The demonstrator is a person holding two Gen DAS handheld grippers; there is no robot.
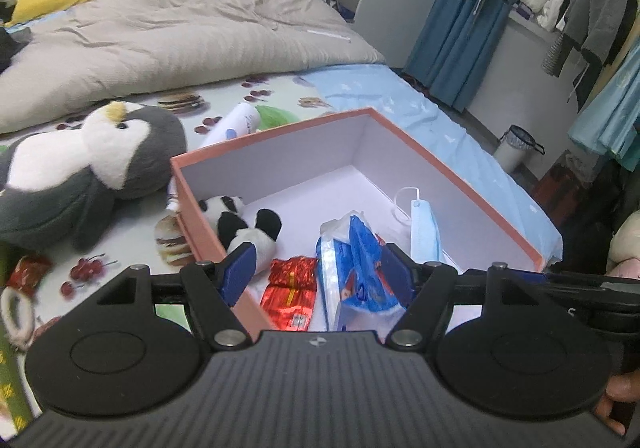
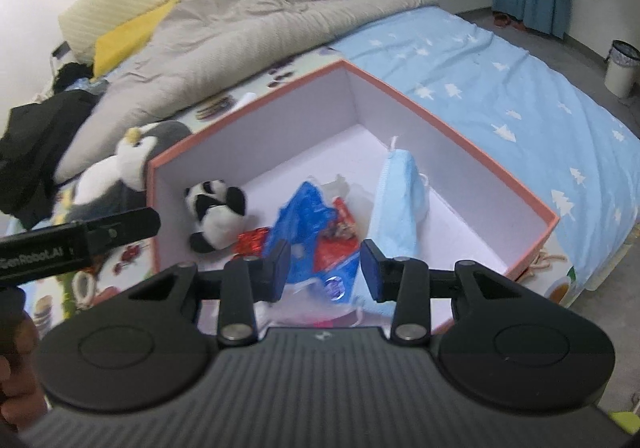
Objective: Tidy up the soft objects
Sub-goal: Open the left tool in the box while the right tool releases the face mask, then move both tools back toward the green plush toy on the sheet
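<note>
Bed-top pink box (image 1: 460, 172), far half bare; both grippers' jaws apart above its near rim.

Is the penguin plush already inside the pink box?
No, the penguin plush lies on the bed outside the pink box, beside its left wall, while the panda plush sits inside.

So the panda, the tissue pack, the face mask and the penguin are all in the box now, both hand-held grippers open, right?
Not quite: the penguin is not in the box; it lies on the bed beside it, as the left wrist view shows. The panda, tissue pack and face mask are inside, and both the left hand-held gripper and right hand-held gripper are open.
</note>
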